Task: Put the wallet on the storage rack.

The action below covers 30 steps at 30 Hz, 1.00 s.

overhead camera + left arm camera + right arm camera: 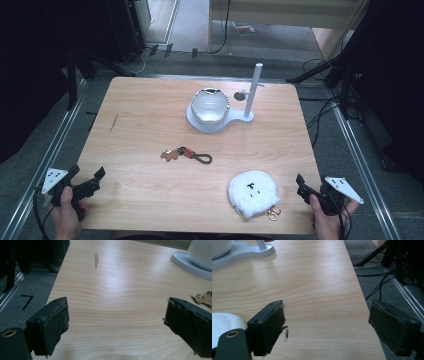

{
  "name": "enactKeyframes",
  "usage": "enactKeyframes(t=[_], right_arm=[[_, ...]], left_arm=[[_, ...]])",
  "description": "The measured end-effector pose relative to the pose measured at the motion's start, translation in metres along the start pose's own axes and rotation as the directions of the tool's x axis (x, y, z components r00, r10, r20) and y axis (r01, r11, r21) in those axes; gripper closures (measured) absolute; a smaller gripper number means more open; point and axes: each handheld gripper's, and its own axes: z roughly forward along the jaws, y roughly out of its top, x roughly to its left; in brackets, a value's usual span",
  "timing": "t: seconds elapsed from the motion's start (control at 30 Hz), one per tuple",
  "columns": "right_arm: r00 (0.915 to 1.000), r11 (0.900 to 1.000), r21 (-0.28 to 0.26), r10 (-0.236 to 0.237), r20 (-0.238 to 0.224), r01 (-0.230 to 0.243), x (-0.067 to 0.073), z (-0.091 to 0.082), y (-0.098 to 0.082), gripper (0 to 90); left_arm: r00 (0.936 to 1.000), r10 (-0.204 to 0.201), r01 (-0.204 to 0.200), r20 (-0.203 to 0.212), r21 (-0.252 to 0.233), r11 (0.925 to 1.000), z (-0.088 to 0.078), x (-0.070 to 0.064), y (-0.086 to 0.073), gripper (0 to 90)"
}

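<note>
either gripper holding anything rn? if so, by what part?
Nothing is held. The left gripper and the right gripper are both open over bare table, jaws wide apart with nothing between them.

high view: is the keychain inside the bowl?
No, the keychain lies flat on the bare table near its middle, well apart from the bowl, which sits on the white stand farther back.
</note>
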Motion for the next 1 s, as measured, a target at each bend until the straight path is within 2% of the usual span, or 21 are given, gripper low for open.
enactKeyframes(t=[0.13,0.17,0.27,0.3,0.33,0.37,0.4,0.43,0.47,0.53,0.57,0.6,0.63,0.67,0.7,0.73,0.77,0.8,0.9,0.97,1.0], right_arm=[[0.9998,0.998,0.057,-0.007,-0.018,0.008,0.0,-0.006,0.014,14.1],[0.9998,0.998,0.057,-0.007,-0.018,0.008,0.0,-0.006,0.014,14.1],[0.9992,0.992,0.124,-0.026,-0.029,0.03,0.004,-0.01,0.025,15.1],[0.9981,0.983,0.179,-0.036,-0.051,0.045,0.008,-0.012,0.032,18.2],[0.9963,0.977,0.203,-0.056,-0.065,0.068,0.012,-0.012,0.034,19.1],[0.9963,0.977,0.203,-0.056,-0.065,0.068,0.012,-0.012,0.034,19.1],[0.994,0.97,0.224,-0.079,-0.076,0.094,0.016,-0.013,0.037,20.6],[0.9913,0.961,0.249,-0.101,-0.084,0.119,0.02,-0.013,0.039,21.8],[0.9866,0.944,0.292,-0.134,-0.093,0.156,0.029,-0.012,0.042,21.7],[0.9833,0.926,0.336,-0.141,-0.116,0.172,0.037,-0.012,0.046,21.7],[0.9807,0.918,0.352,-0.148,-0.128,0.185,0.041,-0.011,0.048,21.7],[0.9807,0.918,0.352,-0.148,-0.128,0.185,0.041,-0.011,0.048,21.7],[0.9748,0.898,0.388,-0.152,-0.163,0.205,0.048,-0.009,0.05,22.1],[0.9703,0.886,0.406,-0.162,-0.18,0.223,0.052,-0.008,0.051,22.1],[0.9703,0.886,0.406,-0.162,-0.18,0.223,0.052,-0.008,0.051,22.1],[0.9668,0.872,0.427,-0.173,-0.188,0.239,0.056,-0.007,0.051,22.2],[0.9611,0.844,0.466,-0.193,-0.198,0.265,0.062,-0.004,0.052,23.1],[0.9611,0.844,0.466,-0.193,-0.198,0.265,0.062,-0.004,0.052,23.1],[0.9559,0.806,0.518,-0.201,-0.214,0.285,0.07,0.0,0.053,24.4],[0.9556,0.781,0.554,-0.2,-0.217,0.289,0.075,0.002,0.054,26.9],[0.9563,0.75,0.595,-0.19,-0.222,0.287,0.078,0.004,0.055,29.9]], left_arm=[[1.0,0.001,-0.001,0.002,0.002,1.0,0.0,0.0,0.0,6.2],[1.0,0.002,-0.002,0.003,0.002,1.0,0.0,0.0,0.0,6.2],[1.0,0.001,-0.001,0.004,0.004,1.0,0.001,0.0,0.0,6.2],[1.0,-0.001,0.001,0.002,0.002,1.0,0.0,0.0,0.0,6.2],[1.0,-0.002,0.002,0.004,0.0,1.0,0.0,0.0,0.0,6.2],[1.0,-0.002,0.002,0.005,-0.001,1.0,0.0,0.0,0.0,6.2],[1.0,-0.002,0.002,0.007,-0.002,1.0,0.0,0.0,0.0,6.2],[1.0,-0.001,0.001,0.006,-0.003,1.0,0.0,0.0,0.0,6.2],[1.0,0.0,0.0,0.007,-0.004,1.0,0.0,0.0,0.0,6.2],[1.0,-0.001,0.001,0.007,-0.004,1.0,0.0,0.001,0.0,6.2],[1.0,-0.003,0.003,0.007,-0.004,1.0,0.0,0.001,0.0,6.2],[1.0,-0.003,0.003,0.007,-0.004,1.0,0.0,0.001,0.0,6.2],[1.0,-0.004,0.004,0.007,-0.005,1.0,0.0,0.001,0.0,6.2],[1.0,-0.003,0.003,0.007,-0.005,1.0,0.0,0.001,0.0,6.2],[1.0,-0.003,0.003,0.007,-0.005,1.0,0.0,0.001,0.0,6.2],[1.0,-0.003,0.003,0.008,-0.005,1.0,0.0,0.001,0.0,6.2],[1.0,-0.003,0.003,0.006,-0.005,1.0,0.0,0.001,0.0,6.2],[1.0,-0.004,0.004,0.006,-0.005,1.0,0.0,0.001,0.0,6.2],[1.0,-0.002,0.002,0.007,-0.004,1.0,0.0,0.001,0.0,6.2],[1.0,-0.002,0.002,0.008,-0.005,1.0,0.0,0.001,0.0,6.2],[1.0,-0.003,0.003,0.007,-0.004,1.0,0.0,0.001,0.0,6.2]])
